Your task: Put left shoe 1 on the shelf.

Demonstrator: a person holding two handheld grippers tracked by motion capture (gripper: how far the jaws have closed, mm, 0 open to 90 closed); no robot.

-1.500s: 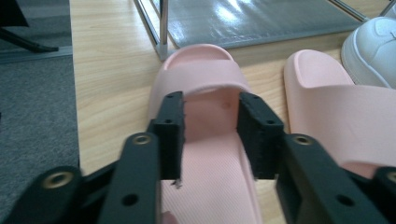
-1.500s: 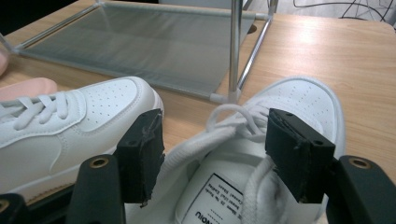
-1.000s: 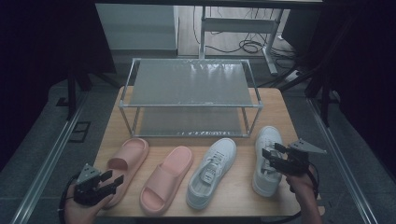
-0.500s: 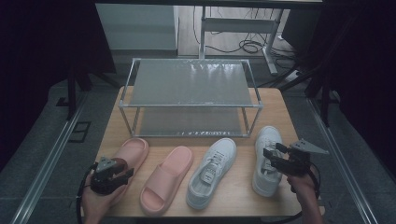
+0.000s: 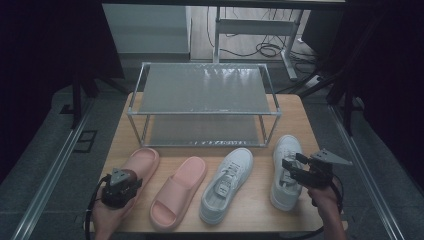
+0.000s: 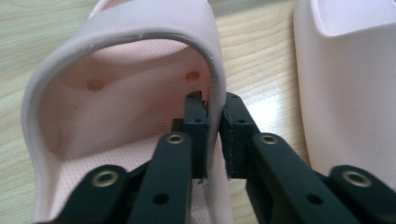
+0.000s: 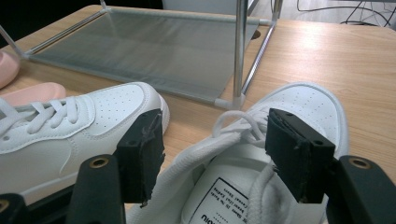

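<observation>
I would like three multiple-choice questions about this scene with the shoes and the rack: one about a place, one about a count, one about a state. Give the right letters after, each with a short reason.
1. Where does the left pink slipper lie?
A. on the top shelf of the rack
B. on the table in front of the rack
C. on the floor

2. How many white sneakers are on the table?
A. one
B. two
C. four

3. What is the left gripper doing?
A. its jaws pinch the slipper's strap
B. it hangs open above the rack
C. it holds a white sneaker

Answers:
1 B: the slipper rests on the wooden table, before the rack.
2 B: one sneaker beside another, near the right gripper.
3 A: one jaw is inside the strap, one outside, having just closed on it.
</observation>
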